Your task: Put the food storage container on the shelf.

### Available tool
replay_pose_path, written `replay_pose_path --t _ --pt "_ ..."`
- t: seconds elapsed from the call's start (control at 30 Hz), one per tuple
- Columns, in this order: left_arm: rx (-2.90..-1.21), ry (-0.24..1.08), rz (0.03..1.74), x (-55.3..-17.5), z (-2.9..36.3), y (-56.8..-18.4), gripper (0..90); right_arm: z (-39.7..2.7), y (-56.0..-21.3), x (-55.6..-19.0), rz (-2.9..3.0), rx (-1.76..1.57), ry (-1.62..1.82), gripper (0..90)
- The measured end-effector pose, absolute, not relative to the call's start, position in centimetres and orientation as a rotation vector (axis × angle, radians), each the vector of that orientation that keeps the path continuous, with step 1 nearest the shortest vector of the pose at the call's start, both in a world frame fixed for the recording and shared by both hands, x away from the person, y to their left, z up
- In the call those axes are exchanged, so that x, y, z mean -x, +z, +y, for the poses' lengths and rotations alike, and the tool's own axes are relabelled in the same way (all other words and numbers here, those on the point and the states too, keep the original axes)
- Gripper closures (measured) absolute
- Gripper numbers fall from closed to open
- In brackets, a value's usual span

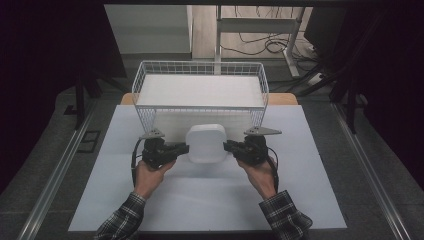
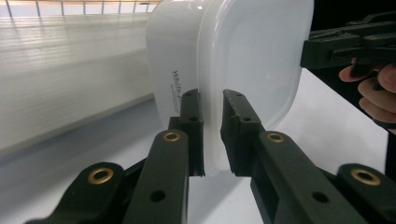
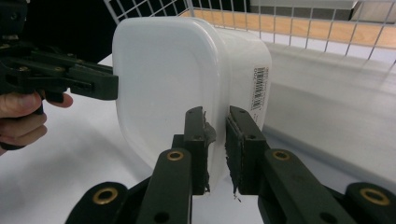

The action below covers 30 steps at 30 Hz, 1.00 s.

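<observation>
A white plastic lidded container (image 1: 205,143) hangs just above the white mat, in front of the wire basket (image 1: 150,67). My left gripper (image 1: 184,149) is shut on its left rim, my right gripper (image 1: 228,146) on its right rim. In the left gripper view the container (image 2: 243,56) stands on edge, its rim pinched between the pads of my gripper (image 2: 212,135); the other gripper (image 2: 348,46) grips the far side. From the right gripper view the container (image 3: 168,79) shows a barcode label, and my gripper (image 3: 215,149) clamps its lip.
The white wire basket holds a white board (image 1: 200,90) and stands at the far edge of the white mat (image 1: 300,170). Metal rails (image 1: 55,170) run along both sides of the table. Cables and a desk frame (image 1: 260,30) lie beyond.
</observation>
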State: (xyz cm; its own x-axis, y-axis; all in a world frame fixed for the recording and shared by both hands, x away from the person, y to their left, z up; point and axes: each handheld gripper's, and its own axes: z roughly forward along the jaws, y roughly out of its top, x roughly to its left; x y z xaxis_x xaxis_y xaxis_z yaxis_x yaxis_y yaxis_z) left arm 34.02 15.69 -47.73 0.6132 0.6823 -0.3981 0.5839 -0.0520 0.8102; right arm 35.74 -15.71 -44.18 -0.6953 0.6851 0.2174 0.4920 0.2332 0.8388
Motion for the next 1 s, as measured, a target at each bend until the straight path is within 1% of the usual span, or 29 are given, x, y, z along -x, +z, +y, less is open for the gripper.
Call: replay_pose_path --t 0.27,0.57,0.8,1.0 --pt "-1.722 0.112 1.062 -36.3 15.7 -48.2 79.0 -15.3 -44.4 -37.8 2.287 -1.145 1.444 78.0" --pt "-1.747 0.127 1.116 -38.4 15.7 -49.3 78.4 -14.8 -46.1 -39.8 2.275 -1.208 1.433 77.6" --pt "-1.73 0.12 1.134 -39.1 15.8 -49.7 78.1 -14.5 -46.9 -40.8 2.272 -1.252 1.431 77.0" --pt "-1.739 0.153 1.122 -39.2 15.0 -49.4 77.6 -14.7 -47.2 -41.2 2.262 -1.277 1.403 75.2"
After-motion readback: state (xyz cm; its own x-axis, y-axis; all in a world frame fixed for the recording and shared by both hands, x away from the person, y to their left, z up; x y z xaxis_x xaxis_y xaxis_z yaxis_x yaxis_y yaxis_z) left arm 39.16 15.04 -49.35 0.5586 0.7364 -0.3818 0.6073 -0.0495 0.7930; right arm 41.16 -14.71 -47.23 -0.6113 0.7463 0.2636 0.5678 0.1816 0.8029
